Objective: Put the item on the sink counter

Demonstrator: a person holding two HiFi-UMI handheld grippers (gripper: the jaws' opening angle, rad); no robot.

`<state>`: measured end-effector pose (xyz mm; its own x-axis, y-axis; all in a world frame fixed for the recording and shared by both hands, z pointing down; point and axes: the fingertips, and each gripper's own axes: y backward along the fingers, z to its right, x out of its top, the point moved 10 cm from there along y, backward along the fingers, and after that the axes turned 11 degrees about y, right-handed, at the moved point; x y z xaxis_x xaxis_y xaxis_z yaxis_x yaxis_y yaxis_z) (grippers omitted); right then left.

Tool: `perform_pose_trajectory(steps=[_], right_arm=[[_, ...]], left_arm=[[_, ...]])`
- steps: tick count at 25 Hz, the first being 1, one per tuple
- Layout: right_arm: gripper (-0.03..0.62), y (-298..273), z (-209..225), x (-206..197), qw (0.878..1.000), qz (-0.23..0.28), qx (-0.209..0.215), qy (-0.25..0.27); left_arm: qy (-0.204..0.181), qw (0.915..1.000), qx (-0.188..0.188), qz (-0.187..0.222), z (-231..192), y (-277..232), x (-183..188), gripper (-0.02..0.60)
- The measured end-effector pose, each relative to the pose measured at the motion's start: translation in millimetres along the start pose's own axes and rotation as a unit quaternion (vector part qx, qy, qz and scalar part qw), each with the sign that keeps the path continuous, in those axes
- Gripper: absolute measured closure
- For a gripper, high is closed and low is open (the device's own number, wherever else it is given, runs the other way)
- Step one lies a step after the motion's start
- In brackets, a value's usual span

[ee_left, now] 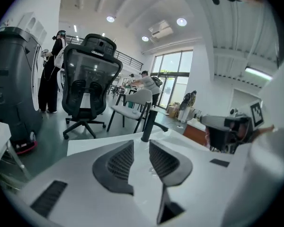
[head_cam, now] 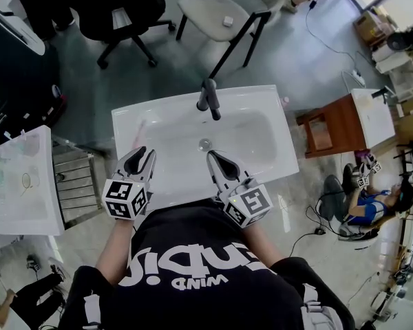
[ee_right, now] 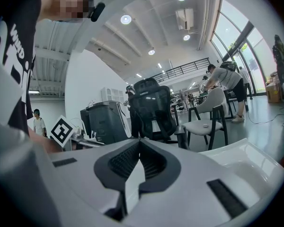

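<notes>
Pale pink and slim, the item [head_cam: 139, 128] seems to lie on the sink [head_cam: 265, 100] rim left of the faucet [head_cam: 208, 98], just beyond our left hand-held gripper [head_cam: 143, 154], whose jaws stand apart and empty. A careless brush could tip it into the basin. Our right hand-held gripper [head_cam: 213, 158], nearer us than the faucet, is closed on nothing. We cannot make out what the item is.

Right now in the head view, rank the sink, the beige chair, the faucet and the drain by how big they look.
1. sink
2. beige chair, though it stands farther away
3. faucet
4. drain
</notes>
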<state>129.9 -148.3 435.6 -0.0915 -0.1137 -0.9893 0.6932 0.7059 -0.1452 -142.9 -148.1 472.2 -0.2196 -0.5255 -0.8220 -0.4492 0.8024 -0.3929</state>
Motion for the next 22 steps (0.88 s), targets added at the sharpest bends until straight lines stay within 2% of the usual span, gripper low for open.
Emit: perform_pose_trajectory(steps=[2, 6, 9, 13, 18, 22], right_arm=[[0.576, 0, 0, 0, 1.0, 0.0, 0.001, 0.0], [0.576, 0, 1, -1, 1.0, 0.001, 0.006, -0.001], [0.576, -1, 1, 1, 1.0, 0.005, 0.008, 0.002], [0.576, -2, -1, 6, 1.0, 0.015, 0.011, 0.006], [0.576, -1, -1, 14, 0.999, 0.03, 0.014, 0.014], [0.576, -1, 2, 18, 0.999, 0.035, 0.012, 0.017]], left_arm=[[-0.004, 0.9995, -0.023, 0.021, 12, 5, 7, 0.517], [-0.029, 0.9964, -0.062, 0.05, 31, 10, 20, 0.56], [-0.05, 0.9927, -0.087, 0.067, 46, 15, 30, 0.561], [-0.058, 0.9873, -0.109, 0.1, 58, 23, 47, 0.561], [-0.099, 0.978, -0.118, 0.141, 65, 29, 54, 0.561], [-0.108, 0.9757, -0.116, 0.152, 63, 29, 53, 0.561]])
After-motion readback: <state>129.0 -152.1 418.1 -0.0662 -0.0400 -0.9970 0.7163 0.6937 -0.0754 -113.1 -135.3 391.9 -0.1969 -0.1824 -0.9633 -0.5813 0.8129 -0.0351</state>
